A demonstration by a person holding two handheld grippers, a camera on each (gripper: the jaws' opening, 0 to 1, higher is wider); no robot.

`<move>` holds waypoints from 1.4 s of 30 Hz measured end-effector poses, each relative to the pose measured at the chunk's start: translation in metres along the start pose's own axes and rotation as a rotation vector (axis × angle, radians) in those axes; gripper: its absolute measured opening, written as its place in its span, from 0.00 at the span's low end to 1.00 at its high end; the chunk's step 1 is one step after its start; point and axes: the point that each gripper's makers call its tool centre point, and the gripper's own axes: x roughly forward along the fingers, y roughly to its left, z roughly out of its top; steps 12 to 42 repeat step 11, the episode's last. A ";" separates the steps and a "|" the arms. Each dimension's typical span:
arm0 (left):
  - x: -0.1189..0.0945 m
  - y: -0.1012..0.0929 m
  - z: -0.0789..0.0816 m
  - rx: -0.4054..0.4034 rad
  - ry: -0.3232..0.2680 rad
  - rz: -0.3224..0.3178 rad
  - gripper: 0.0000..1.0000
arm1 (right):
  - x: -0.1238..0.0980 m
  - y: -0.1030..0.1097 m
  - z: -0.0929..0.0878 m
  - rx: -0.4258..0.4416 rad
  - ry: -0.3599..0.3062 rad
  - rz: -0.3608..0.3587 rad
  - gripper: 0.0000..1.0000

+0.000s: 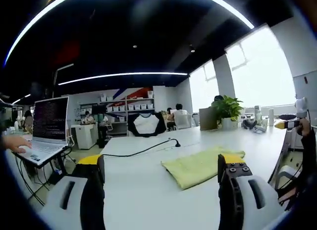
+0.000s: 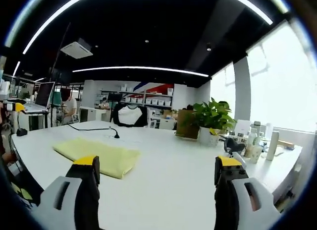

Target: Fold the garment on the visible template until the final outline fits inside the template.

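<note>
Left gripper view: my left gripper [image 1: 162,183] has its jaws wide apart with nothing between them, above the white table [image 1: 148,200]. The garment [image 1: 200,166], a yellow-green cloth, lies folded flat on the table ahead and to the right. In the right gripper view, my right gripper [image 2: 157,183] is likewise spread wide and empty, the garment [image 2: 96,154] ahead to the left. I cannot make out a template outline. I judge the fold either finished or awaiting a check; next, confirm its edges fit.
</note>
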 end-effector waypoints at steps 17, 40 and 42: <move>-0.001 -0.006 0.005 0.007 -0.017 -0.019 1.00 | 0.001 0.003 -0.003 -0.017 0.019 0.008 0.99; -0.001 -0.006 0.005 0.007 -0.017 -0.019 1.00 | 0.001 0.003 -0.003 -0.017 0.019 0.008 0.99; -0.001 -0.006 0.005 0.007 -0.017 -0.019 1.00 | 0.001 0.003 -0.003 -0.017 0.019 0.008 0.99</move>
